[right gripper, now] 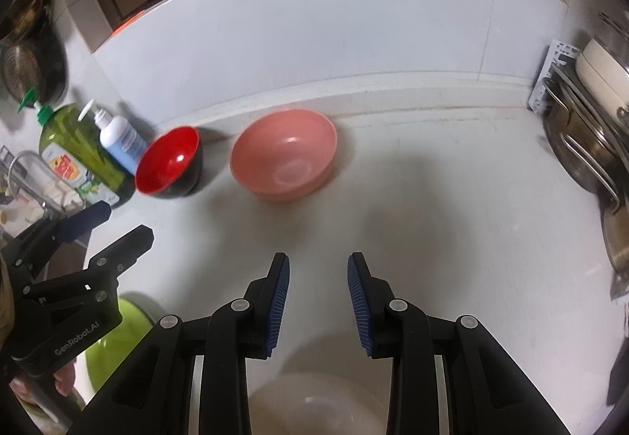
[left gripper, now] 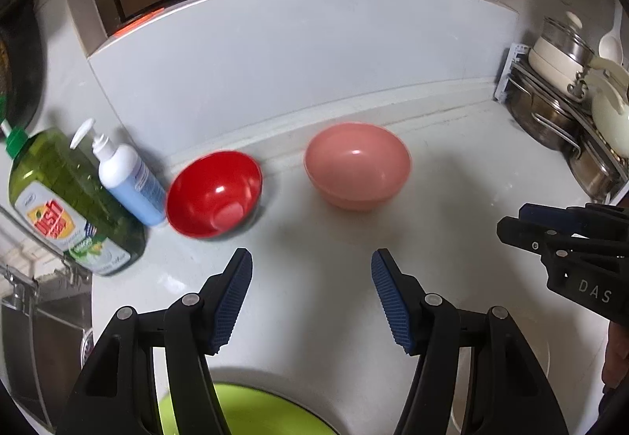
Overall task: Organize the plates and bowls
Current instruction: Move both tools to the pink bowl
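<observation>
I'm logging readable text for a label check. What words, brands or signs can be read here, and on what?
"DAS": right claw body.
"GenRobot.AI": left claw body.
"Dish": green dish soap bottle label; the rest is blurred.
White pump bottle: print too small to read.

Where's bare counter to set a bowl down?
Open counter lies right of the pink bowl, up to the pot rack, and between both bowls and the grippers. Crowded on the left: red bowl sits beside the soap bottles near the sink.

Home kitchen: white countertop (left gripper: 334, 277), dish soap bottle (left gripper: 67, 199), sink (left gripper: 47, 321), stacked pots (left gripper: 566, 96).
</observation>
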A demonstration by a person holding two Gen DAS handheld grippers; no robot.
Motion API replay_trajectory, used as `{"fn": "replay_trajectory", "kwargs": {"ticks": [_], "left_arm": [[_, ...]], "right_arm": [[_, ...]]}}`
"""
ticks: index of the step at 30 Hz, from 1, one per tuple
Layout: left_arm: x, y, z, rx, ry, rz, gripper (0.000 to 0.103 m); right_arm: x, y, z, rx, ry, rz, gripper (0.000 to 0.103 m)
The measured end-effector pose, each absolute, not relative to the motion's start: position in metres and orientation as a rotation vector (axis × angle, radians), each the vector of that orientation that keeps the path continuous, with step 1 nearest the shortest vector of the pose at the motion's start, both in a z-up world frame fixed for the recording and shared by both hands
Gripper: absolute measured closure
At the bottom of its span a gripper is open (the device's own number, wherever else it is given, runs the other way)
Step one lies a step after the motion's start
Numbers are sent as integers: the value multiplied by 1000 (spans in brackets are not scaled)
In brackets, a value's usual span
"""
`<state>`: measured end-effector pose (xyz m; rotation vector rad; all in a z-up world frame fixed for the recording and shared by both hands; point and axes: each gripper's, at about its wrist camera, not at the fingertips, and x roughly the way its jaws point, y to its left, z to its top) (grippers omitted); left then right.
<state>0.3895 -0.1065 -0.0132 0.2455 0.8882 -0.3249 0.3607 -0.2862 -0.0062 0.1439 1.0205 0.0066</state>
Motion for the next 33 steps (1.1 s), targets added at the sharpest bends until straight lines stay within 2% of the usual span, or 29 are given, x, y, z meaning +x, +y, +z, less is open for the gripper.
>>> {"fn": "replay_trajectory", "kwargs": {"ticks": [14,33], "left_arm": [[456,-114,-18,273,884,-324,41],[533,-149,-74,363,962,-370,47]], "right_arm": [[429,-292,-17,168,1031,-1,71],[488,-295,-67,233,1122,-8,71]]}}
